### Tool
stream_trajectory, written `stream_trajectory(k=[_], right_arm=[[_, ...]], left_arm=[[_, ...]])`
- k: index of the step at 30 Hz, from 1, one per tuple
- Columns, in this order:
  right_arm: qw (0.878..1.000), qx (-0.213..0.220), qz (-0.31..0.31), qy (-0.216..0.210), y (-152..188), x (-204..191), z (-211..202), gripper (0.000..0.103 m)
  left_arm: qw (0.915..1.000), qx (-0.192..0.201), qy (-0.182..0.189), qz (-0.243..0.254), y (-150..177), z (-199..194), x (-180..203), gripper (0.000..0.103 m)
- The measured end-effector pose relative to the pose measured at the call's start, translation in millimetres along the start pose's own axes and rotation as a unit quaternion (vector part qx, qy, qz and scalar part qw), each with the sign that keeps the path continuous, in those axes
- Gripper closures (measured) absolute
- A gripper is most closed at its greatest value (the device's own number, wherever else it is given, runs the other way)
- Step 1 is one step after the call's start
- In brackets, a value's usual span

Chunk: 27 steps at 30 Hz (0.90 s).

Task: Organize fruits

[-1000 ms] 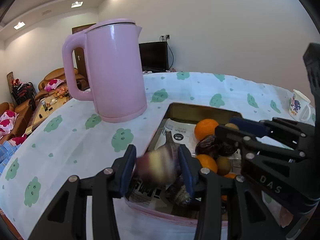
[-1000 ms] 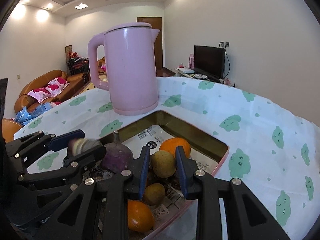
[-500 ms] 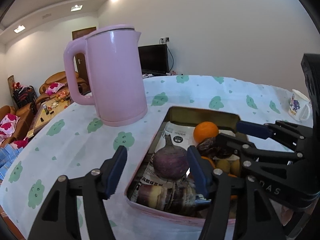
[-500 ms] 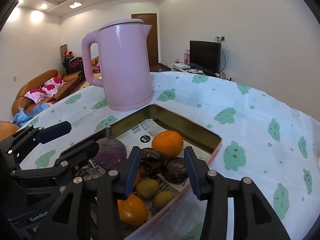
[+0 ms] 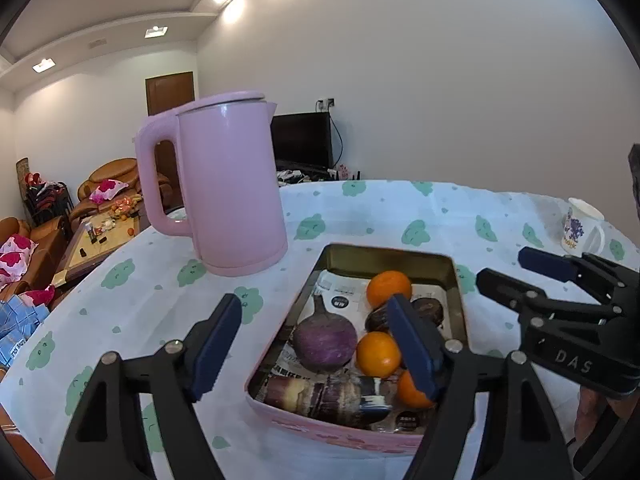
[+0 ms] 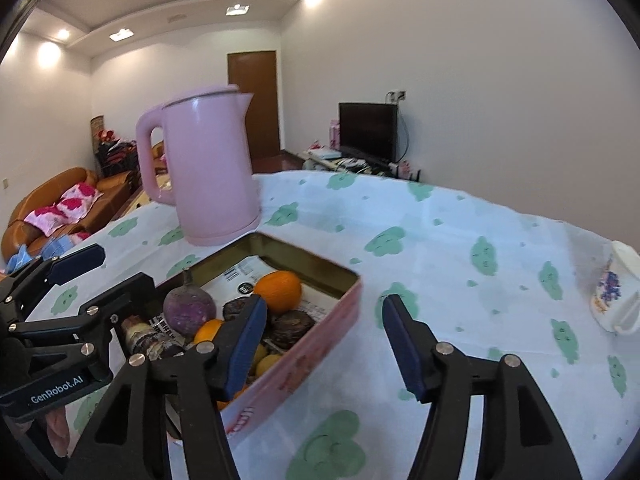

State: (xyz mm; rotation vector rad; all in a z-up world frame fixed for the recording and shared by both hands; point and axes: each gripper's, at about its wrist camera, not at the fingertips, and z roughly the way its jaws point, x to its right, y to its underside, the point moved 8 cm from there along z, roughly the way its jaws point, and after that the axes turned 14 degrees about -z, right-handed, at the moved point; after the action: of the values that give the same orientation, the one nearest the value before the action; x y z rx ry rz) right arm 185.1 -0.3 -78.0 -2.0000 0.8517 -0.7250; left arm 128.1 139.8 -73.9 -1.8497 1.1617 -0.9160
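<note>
The pink tin tray [image 5: 320, 436] sits on the bench [image 5: 132, 304], its near rim just below the left gripper [image 5: 316, 344], its far rim close beside the pink kettle [image 5: 224, 192] but not touching it. Both grippers are released and hold nothing; their jaws have just been opening. The left gripper straddles the tray's near-left corner, one finger over bare cloth, the other over the fruit. The right gripper [image 6: 324, 344] straddles the tray's right wall, with one finger above the fruit and the other above open cloth.

All the fruit lies inside the tray on printed paper: a purple round root [image 5: 325, 340] at the left, an orange [image 5: 389, 289] toward the far end, a second orange [image 5: 378, 354] in the middle, a third partly hidden behind the left gripper's finger, dark wrinkled fruits [image 5: 428, 310] between the oranges, and a striped cane piece [image 5: 320, 394] along the near wall.

Open bench spreads left of the tray in the left view, and widely to the right in the right view, as far as a white mug [image 6: 614, 292] near the edge.

Only the right view shows small yellow fruits [image 6: 269, 364] tucked against the right wall; only the left view shows the cane's full length.
</note>
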Motion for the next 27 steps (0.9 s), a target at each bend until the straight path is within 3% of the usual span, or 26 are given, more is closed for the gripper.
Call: stream_trajectory(k=[3, 7, 27], right_arm=[[1.000, 0.006, 0.007, 0.003, 0, 5, -9, 0.039], [1.000, 0.011, 0.012, 0.005, 0, 9, -16, 0.038], [0.999, 0.024, 0.019, 0.013, 0, 14, -36, 0.038]], left_arm=[[1.0000, 0.002, 0.003, 0.000, -1, -4, 3, 0.023], [0.9999, 0.010, 0.000, 0.002, -2, -9, 6, 0.012], [0.9999, 0.014, 0.004, 0.007, 0, -16, 12, 0.012]])
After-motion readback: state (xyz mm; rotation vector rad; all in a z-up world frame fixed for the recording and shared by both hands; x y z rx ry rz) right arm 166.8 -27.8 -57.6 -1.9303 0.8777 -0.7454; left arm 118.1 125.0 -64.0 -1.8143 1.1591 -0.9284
